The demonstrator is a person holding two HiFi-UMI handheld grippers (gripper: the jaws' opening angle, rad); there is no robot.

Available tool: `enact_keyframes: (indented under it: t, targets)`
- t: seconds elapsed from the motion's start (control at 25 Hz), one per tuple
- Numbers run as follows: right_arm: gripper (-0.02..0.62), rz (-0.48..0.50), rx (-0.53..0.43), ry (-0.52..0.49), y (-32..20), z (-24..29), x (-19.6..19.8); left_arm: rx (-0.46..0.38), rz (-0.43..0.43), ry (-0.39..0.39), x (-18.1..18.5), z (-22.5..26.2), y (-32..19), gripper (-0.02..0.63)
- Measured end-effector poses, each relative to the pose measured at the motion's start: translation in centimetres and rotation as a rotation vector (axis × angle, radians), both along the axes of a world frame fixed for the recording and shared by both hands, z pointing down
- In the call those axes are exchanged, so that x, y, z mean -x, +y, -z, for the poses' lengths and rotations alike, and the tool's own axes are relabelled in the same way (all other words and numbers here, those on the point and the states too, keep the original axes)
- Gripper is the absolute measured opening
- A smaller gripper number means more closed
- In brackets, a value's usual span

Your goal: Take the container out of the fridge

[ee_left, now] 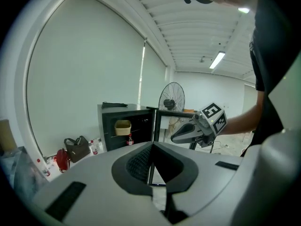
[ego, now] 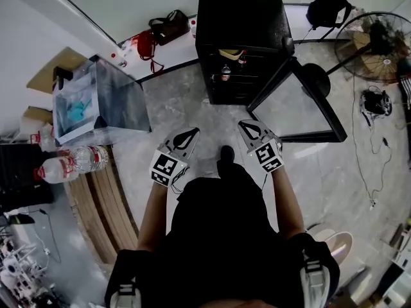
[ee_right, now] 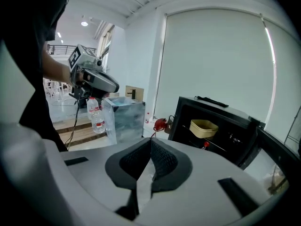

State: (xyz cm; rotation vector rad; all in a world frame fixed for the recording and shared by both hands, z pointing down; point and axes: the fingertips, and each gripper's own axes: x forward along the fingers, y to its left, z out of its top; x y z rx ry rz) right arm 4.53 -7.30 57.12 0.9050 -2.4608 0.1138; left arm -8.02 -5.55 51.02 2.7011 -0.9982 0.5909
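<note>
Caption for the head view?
Left gripper and right gripper, shut and empty, face the open black fridge holding a beige container.

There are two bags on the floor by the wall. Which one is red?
The red bag is the one farther from the fridge. The dark bag sits between it and the fridge.

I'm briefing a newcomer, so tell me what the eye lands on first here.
The black fridge stands straight ahead on the floor, its door open to the right. A yellow container sits on its upper shelf. Nearer the person, the left gripper and right gripper point at it, fingers together and empty.
</note>
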Motion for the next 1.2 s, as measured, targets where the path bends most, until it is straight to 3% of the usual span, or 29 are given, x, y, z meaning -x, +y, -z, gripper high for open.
enact_keyframes:
  t: [0.28,0.6,1.2]
  targets:
    - [-0.003,0.088,0.003,0.009,-4.4,-0.2,-1.7,-0.023,0.107,-0.006,-1.2,1.0,-2.8,0.017]
    - [-0.002,0.122,-0.002,0.000,-6.7,-0.7,-1.8,-0.002,0.193,-0.022,0.2,0.2,-3.1,0.017]
    - [-0.002,0.118,-0.026,0.027,-11.8,-0.9,-1.0,0.001,0.128,0.014,-1.2,-0.8,-8.8,0.017]
